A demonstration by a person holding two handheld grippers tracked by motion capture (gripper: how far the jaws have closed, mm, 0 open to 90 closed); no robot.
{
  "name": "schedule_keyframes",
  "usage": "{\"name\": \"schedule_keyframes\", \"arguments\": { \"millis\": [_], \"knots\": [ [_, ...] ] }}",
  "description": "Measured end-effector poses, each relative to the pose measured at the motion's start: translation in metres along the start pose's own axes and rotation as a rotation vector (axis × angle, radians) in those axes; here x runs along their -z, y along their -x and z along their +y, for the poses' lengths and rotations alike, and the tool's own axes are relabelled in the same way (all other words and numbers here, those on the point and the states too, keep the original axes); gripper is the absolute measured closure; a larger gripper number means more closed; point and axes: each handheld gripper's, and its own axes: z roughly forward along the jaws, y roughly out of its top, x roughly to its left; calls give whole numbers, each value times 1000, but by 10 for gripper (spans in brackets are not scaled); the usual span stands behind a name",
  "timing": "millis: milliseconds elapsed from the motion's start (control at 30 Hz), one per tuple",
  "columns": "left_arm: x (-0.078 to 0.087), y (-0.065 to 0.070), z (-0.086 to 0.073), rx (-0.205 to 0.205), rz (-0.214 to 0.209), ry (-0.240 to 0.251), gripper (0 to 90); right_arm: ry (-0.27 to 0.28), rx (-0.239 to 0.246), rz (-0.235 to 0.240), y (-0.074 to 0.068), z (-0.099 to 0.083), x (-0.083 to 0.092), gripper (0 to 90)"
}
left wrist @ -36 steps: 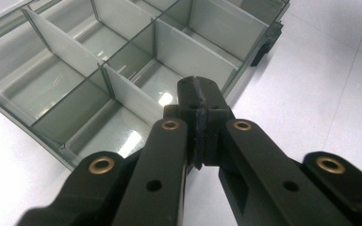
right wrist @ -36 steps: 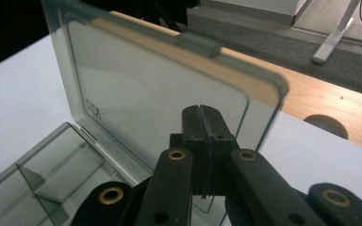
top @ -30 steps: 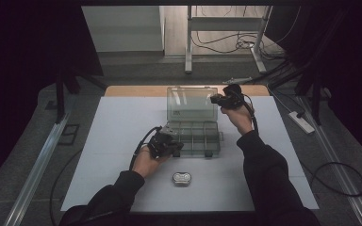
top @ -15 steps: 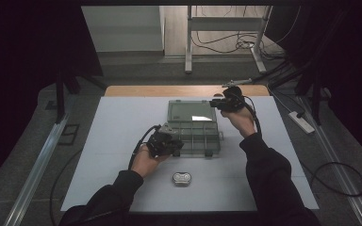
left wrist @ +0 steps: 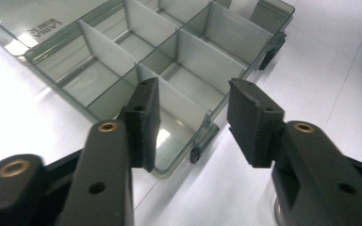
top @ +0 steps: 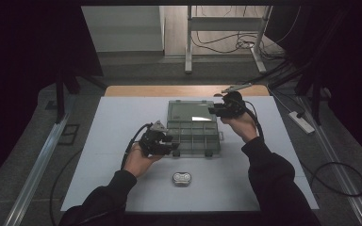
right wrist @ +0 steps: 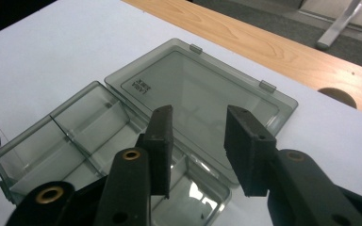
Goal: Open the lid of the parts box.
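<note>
Table (top: pixel 122 141): one flat white top, matte, with a strip of pale wood along its far edge.

Organizer box (top: pixel 193 134): one, of smoky clear plastic, rectangular, lying open at the middle of the table toward the far edge. Its lid (right wrist: pixel 202 101) lies flat on the table on the far side, smooth, with raised lettering and two small hinge tabs. The tray on the near side is split by thin white dividers into several compartments, all bare as far as they show. Two dark latches sit on the tray's near wall.

Left gripper (top: pixel 169 145): at the near-left corner of the box. Its jaws have just been opening and now stand apart. The corner wall and one latch lie between the black ridged pads; the pads do not press on them.

Right gripper (top: pixel 215 110): held over the right end of the lid. Jaws likewise just opening, now apart, nothing clamped.

Small object (top: pixel 182 178): one, grey, oval, near the table's near edge, middle. Details too small to tell.
</note>
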Motion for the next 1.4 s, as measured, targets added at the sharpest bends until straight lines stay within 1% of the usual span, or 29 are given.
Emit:
{"name": "schedule_keyframes", "arguments": {
  "millis": [133, 300, 333, 467, 667, 767, 833, 933, 1067, 1100, 1133, 1267, 1400],
  "knots": [
    [7, -2, -2, 8, 10, 9, 460, -5, -22, 2, -2, -4, 5, 572],
    [14, -5, -5, 19, 22, 18, 404, -11, -10, 4, -7, -7, 11, 501],
    [16, -6, -6, 28, 23, 26, 394, -11, -9, 1, -8, -7, 12, 491],
    [23, -9, -9, 43, 27, 40, 358, -6, -11, 18, -13, -9, 17, 458],
    [35, -13, -14, 69, 37, 56, 289, -32, 9, 19, -22, -16, 22, 415],
    [40, -15, -16, 74, 44, 56, 239, -41, 9, 21, -25, -20, 25, 396],
    [43, -16, -18, 84, 43, 56, 218, -46, 8, 20, -27, -23, 28, 378],
    [49, -17, -20, 100, 43, 68, 193, -50, 3, 18, -30, -27, 33, 345],
    [57, -18, -25, 128, 56, 85, 157, -52, 6, 30, -33, -33, 40, 305],
    [59, -19, -26, 131, 49, 86, 146, -51, 6, 33, -34, -34, 41, 291],
    [60, -18, -27, 131, 51, 85, 123, -51, 5, 37, -36, -36, 43, 286],
    [66, -17, -33, 137, 48, 93, 90, -52, 6, 56, -39, -42, 49, 257],
    [71, -16, -37, 138, 54, 97, 67, -59, 11, 66, -43, -48, 53, 220]
  ]
}}
